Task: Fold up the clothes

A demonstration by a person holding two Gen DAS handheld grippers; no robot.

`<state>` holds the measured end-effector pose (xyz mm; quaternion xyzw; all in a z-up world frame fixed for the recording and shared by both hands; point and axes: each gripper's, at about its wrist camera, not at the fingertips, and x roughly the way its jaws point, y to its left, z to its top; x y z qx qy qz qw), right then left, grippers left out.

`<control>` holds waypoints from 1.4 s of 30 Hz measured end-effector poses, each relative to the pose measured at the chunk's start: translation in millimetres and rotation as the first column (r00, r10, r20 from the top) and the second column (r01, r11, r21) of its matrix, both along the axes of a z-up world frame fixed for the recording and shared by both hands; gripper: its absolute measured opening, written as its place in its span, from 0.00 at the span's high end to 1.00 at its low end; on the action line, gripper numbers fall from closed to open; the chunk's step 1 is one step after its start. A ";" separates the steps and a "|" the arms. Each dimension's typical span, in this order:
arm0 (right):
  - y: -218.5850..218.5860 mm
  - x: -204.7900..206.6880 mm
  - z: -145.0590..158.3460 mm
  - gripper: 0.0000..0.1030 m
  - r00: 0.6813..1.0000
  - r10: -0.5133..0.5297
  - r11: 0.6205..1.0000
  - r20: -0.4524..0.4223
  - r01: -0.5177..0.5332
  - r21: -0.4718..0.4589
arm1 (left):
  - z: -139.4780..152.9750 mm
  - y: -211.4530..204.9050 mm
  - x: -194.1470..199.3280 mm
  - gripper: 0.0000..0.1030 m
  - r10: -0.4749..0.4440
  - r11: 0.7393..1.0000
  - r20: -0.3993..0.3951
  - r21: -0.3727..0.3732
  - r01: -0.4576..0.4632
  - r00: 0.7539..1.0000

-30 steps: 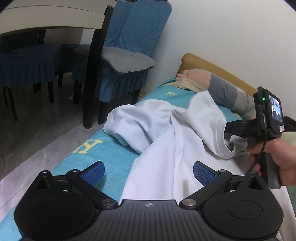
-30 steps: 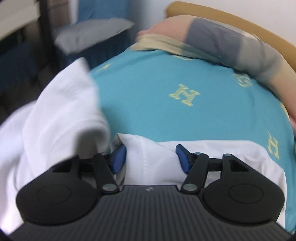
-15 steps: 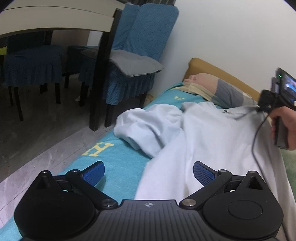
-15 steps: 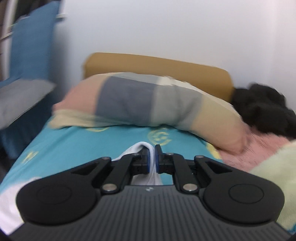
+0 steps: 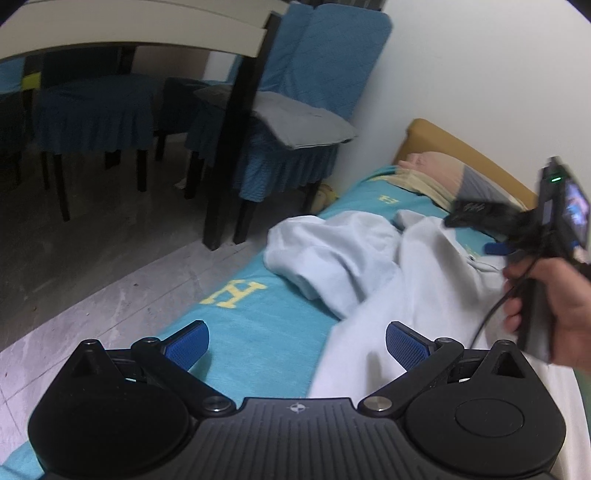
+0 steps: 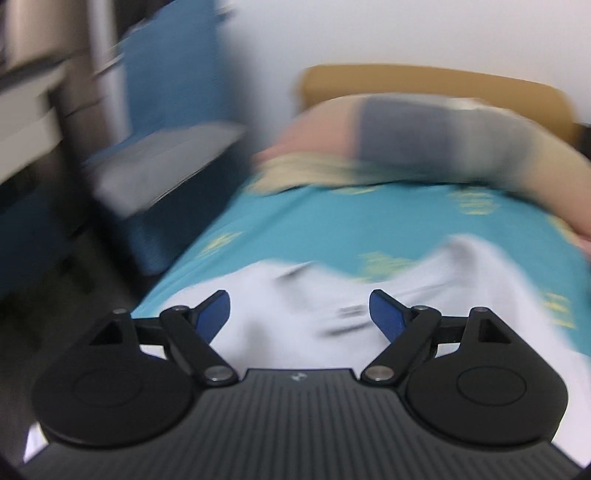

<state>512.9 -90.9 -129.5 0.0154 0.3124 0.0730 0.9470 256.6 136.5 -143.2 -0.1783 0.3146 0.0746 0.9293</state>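
Where the teal bedsheet [image 5: 258, 328] with yellow H marks runs toward the headboard [image 5: 454, 147], lies a white shirt [image 5: 388, 280], crumpled, one bunched part near the bed's floor-side edge, the rest spread flat toward the bottom right. Poised low over sheet and shirt, the left gripper [image 5: 297, 341], jaws spread wide, nothing between the blue pads [image 5: 186, 345]; left pad above bare sheet, right pad above white cloth. At the right edge of the left wrist view, a hand [image 5: 554, 295] around the handle of the right gripper [image 5: 476, 225], raised above the shirt's far end, a cable hanging below. In the right wrist view, heavily blurred, the same right gripper [image 6: 300, 314] with jaws well apart and empty, white cloth [image 6: 303, 317] below and ahead of them; touching the cloth or not, cannot tell. Beyond, a pink, grey and cream pillow [image 6: 424, 140] against the headboard. Beside the bed, blue-covered chairs [image 5: 295, 110] with a grey cushion [image 5: 303, 122], and a dark-legged table [image 5: 147, 33].
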 end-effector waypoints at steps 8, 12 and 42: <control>31.4 41.3 -21.9 0.88 1.000 -0.026 0.999 0.001 0.026 -0.031 | -18.8 19.3 16.7 0.00 0.046 0.998 -0.033 -0.039 -0.047 0.998; 32.5 37.0 -1.3 0.86 0.994 -0.097 0.994 0.048 0.099 -0.036 | -25.9 30.3 23.7 0.00 0.063 0.996 -0.046 -0.063 -0.066 0.997; -81.4 -331.4 120.0 0.16 0.998 -0.057 0.979 0.036 0.049 0.195 | -51.2 89.8 75.2 0.14 0.144 0.802 0.029 -0.589 -0.099 0.989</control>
